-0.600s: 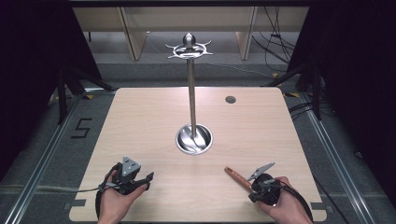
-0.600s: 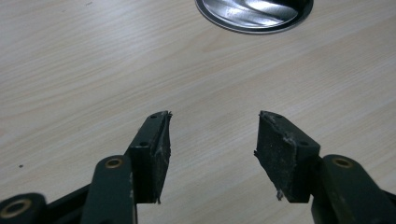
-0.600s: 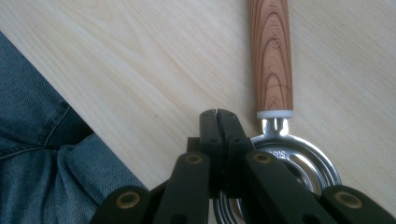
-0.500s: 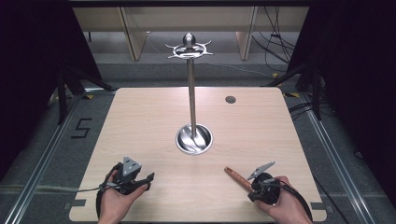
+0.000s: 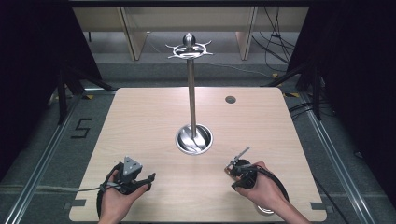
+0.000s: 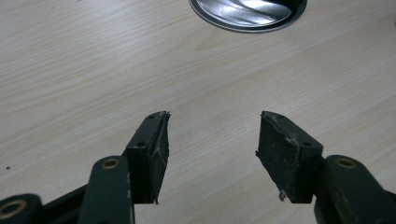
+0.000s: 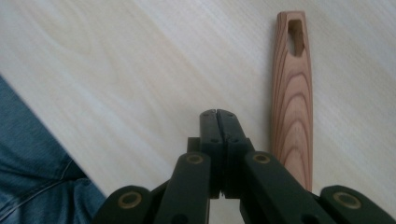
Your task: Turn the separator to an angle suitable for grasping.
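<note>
Wooden handle [image 7: 292, 98] flat on table [image 5: 154, 116], right gripper [image 7: 218, 114] closed empty just beside it, left gripper [image 6: 212, 133] low, wide open.

Slotted wooden handle [image 7: 292, 93] flat on table

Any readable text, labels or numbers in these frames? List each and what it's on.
"5": dark figure marked on the grey floor left of the table.
No print shows on the metal stand, the wooden handle or either gripper's fingers.
</note>
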`<state>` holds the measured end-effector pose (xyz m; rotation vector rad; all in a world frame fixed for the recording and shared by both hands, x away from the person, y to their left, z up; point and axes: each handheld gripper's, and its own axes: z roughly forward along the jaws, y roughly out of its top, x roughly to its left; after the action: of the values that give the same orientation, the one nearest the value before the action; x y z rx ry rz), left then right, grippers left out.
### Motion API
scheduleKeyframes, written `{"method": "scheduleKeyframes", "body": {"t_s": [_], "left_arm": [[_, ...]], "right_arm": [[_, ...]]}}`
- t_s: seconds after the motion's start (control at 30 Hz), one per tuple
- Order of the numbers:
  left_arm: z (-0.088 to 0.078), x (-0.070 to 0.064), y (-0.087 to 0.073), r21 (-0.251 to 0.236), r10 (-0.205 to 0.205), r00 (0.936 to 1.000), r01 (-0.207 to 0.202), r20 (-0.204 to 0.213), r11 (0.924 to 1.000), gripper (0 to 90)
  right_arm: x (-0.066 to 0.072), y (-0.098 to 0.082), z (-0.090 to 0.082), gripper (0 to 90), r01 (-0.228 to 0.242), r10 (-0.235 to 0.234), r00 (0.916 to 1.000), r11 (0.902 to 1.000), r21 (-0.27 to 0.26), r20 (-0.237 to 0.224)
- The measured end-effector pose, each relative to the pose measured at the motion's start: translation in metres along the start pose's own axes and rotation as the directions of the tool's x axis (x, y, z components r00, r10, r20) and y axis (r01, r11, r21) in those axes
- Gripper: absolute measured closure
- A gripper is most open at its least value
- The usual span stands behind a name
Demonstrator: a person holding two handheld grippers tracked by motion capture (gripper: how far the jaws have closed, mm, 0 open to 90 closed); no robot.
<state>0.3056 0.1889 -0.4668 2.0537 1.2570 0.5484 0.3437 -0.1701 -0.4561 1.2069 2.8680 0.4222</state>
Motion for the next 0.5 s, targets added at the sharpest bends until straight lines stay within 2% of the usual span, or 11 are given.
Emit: {"method": "scheduleKeyframes", "body": {"t_s": [0.07,0.13,0.17,0.2,0.23,0.3,0.33,0.37,0.43,0.47,0.5], "left_arm": [[0.001,-0.001,0.0,-0.009,-0.014,0.9999,0.014,-0.007,0.9999,42.3],[-0.002,0.001,0.001,0.014,0.014,0.9999,-0.014,0.004,0.9998,42.4],[-0.001,0.001,0.001,0.011,0.011,0.9999,-0.011,0.005,0.9999,42.4],[0.002,-0.001,0.0,-0.004,-0.015,0.9999,0.015,-0.002,0.9999,42.4],[0.002,-0.001,0.0,-0.004,-0.015,0.9999,0.015,-0.002,0.9999,42.4],[0.003,-0.002,0.001,0.003,-0.012,0.9999,0.012,0.002,0.9999,42.3],[0.003,-0.002,0.001,-0.001,-0.012,0.9999,0.012,-0.002,0.9999,42.3],[0.004,-0.002,0.001,-0.002,-0.011,0.9999,0.011,0.001,0.9999,42.2],[0.001,-0.001,0.001,0.017,0.015,0.9998,-0.015,0.016,0.9997,42.3],[0.002,-0.002,0.001,0.001,-0.005,0.9999,0.005,0.009,1.0,42.2],[0.001,-0.001,0.002,0.01,0.007,0.9999,-0.007,0.013,0.9999,42.2]], "right_arm": [[-0.003,0.008,0.009,90.0,0.002,-0.002,1.0,0.9998,0.021,0.007],[-0.003,0.009,0.011,90.0,-0.006,0.006,1.0,0.9996,0.028,0.001],[-0.004,0.011,0.013,90.0,-0.007,0.007,1.0,0.9995,0.03,0.005],[-0.006,0.013,0.014,90.0,-0.004,0.004,1.0,0.9994,0.034,0.006],[-0.006,0.013,0.014,90.0,-0.004,0.004,1.0,0.9994,0.034,0.006],[-0.006,0.014,0.015,90.0,-0.028,0.027,0.9995,0.9987,0.043,0.017],[-0.009,0.014,0.016,90.0,-0.011,0.011,0.9998,0.9991,0.04,0.014],[-0.009,0.014,0.016,90.0,-0.024,0.023,0.9995,0.9986,0.047,0.02],[-0.01,0.014,0.017,90.0,-0.02,0.019,0.9996,0.9988,0.045,0.02],[-0.011,0.013,0.017,90.0,-0.035,0.034,0.9992,0.9982,0.049,0.02],[-0.012,0.013,0.018,90.0,-0.032,0.031,0.9992,0.9983,0.048,0.024]]}}
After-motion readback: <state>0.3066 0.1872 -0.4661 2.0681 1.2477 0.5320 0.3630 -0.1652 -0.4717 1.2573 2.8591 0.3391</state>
